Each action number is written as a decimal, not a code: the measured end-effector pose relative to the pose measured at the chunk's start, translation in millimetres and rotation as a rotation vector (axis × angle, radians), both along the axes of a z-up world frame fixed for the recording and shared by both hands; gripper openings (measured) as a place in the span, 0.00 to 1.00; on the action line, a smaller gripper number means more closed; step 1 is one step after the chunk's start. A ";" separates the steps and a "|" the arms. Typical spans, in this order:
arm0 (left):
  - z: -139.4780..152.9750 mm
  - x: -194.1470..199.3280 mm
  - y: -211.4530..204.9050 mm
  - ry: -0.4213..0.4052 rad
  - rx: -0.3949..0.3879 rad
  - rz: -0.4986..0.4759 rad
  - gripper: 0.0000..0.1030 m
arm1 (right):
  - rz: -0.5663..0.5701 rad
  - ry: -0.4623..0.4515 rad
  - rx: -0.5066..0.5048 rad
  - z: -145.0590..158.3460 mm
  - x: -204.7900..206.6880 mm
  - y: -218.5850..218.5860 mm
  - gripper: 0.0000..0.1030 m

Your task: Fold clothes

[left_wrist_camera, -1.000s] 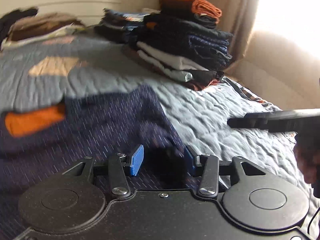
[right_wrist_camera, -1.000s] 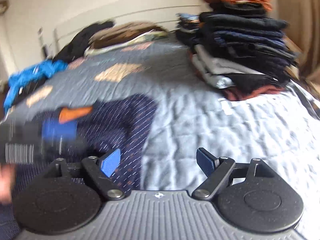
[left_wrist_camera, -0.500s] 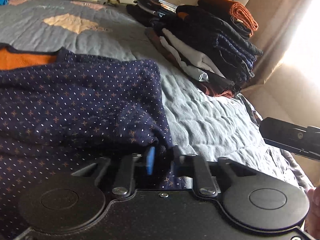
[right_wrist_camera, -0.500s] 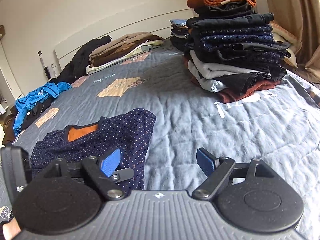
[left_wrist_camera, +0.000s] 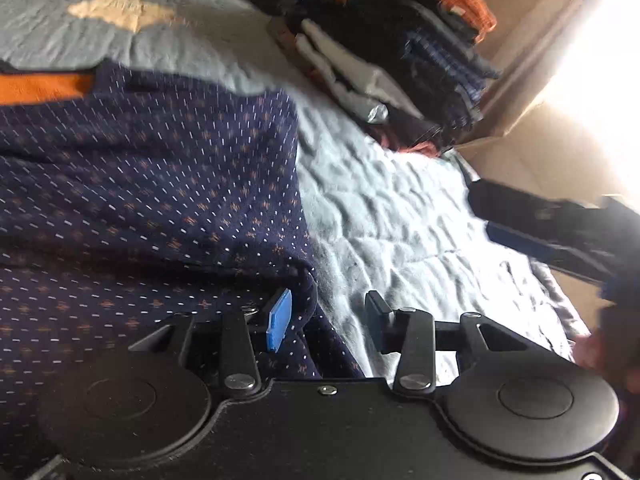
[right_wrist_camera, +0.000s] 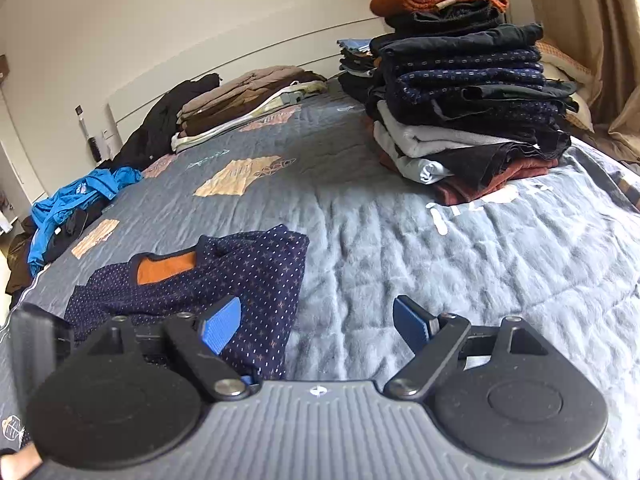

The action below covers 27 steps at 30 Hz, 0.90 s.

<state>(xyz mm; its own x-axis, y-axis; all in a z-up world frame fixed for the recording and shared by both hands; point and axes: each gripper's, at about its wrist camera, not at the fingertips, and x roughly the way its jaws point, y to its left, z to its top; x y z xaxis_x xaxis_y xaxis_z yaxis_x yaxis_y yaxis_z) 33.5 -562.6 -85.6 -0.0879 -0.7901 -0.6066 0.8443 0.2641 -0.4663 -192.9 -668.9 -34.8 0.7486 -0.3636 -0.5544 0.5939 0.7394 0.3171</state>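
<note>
We hold two black two-finger grippers over a bed covered with a grey-blue quilted bedspread (right_wrist_camera: pixel 460 264) that bears tan patches. Near its front edge lies a navy knitted sweater with a small orange-and-white dot pattern and an orange lining at the neck (right_wrist_camera: pixel 248 276), spread partly folded and flat on the quilt. In the left wrist view the left gripper (left_wrist_camera: pixel 326 320) sits low at the sweater's right border; its blue-padded fingers (left_wrist_camera: pixel 279 320) stand apart, with a rolled edge of the navy knit lying in the gap next to the left pad, not pinched. The same sweater (left_wrist_camera: pixel 152 184) fills the left half of that view, which is smeared by motion. The right gripper (right_wrist_camera: pixel 320 322) hovers above the bedspread with its fingers wide apart and nothing between them; its left pad (right_wrist_camera: pixel 222 324) shows in front of the sweater's near corner, its right pad over bare quilt. At the far right of the bed stands a tall stack of folded dark garments topped with an orange knit (right_wrist_camera: pixel 460 92). Toward the headboard lies a low pile of folded brown and beige clothes (right_wrist_camera: pixel 240 100), with black clothing beside it, and a crumpled bright blue garment (right_wrist_camera: pixel 76 200) rests at the left edge. A bit of a hand (right_wrist_camera: pixel 18 458) shows at the lower left of the right wrist view.
</note>
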 end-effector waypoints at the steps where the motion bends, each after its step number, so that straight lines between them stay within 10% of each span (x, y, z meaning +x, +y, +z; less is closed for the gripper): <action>1: 8.4 6.1 12.4 -0.015 -0.025 0.019 0.40 | 0.002 -0.002 0.005 -0.7 1.2 0.4 0.80; 7: 47.2 97.2 103.9 -0.035 -0.137 0.282 0.54 | 0.019 -0.019 0.022 -2.1 9.2 5.5 0.80; 13: 49.3 198.9 180.7 -0.157 -0.058 0.525 0.52 | 0.052 -0.044 0.034 -1.2 23.7 16.7 0.80; 24: 12.3 238.9 168.9 -0.308 0.101 0.463 0.44 | 0.108 -0.063 0.055 -3.7 56.8 39.5 0.80; 26: 7.8 237.7 162.8 -0.323 0.120 0.430 0.12 | 0.116 -0.075 0.062 -5.6 62.6 42.6 0.80; 27: 8.8 238.8 165.2 -0.319 0.115 0.430 0.12 | 0.120 -0.085 0.065 -7.0 65.3 44.2 0.80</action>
<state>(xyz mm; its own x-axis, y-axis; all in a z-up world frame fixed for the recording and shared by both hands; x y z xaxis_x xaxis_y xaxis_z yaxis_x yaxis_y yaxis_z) 272.3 -397.4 -76.8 0.4306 -0.6413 -0.6350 0.7441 0.6505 -0.1524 -127.6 -624.7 -41.8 0.8296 -0.2343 -0.5067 0.4719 0.7793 0.4123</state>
